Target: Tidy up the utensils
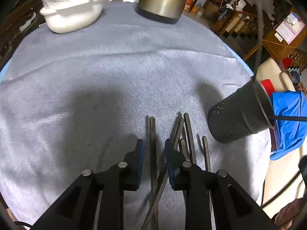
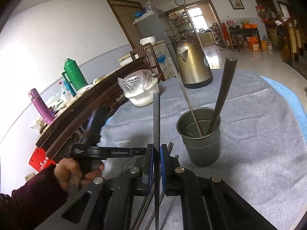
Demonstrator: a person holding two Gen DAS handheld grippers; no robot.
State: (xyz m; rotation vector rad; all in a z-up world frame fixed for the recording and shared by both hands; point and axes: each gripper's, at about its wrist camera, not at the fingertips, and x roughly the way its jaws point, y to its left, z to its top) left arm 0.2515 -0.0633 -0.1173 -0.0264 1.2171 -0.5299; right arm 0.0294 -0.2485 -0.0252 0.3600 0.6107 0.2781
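Right gripper [image 2: 157, 164]: jaws closed tight on one dark chopstick [image 2: 156, 126], which stood upright between the pads.
Holder [image 2: 199, 136]: a perforated metal cup just right of and beyond the jaws, upright on the grey cloth [image 2: 259, 134], two sticks already inside.
Left gripper [image 1: 153, 159]: jaws apart and holding nothing, straddling one of the loose chopsticks [image 1: 152, 143] at the cloth's near edge.
Axis: these lay pointing away, along the fingers.
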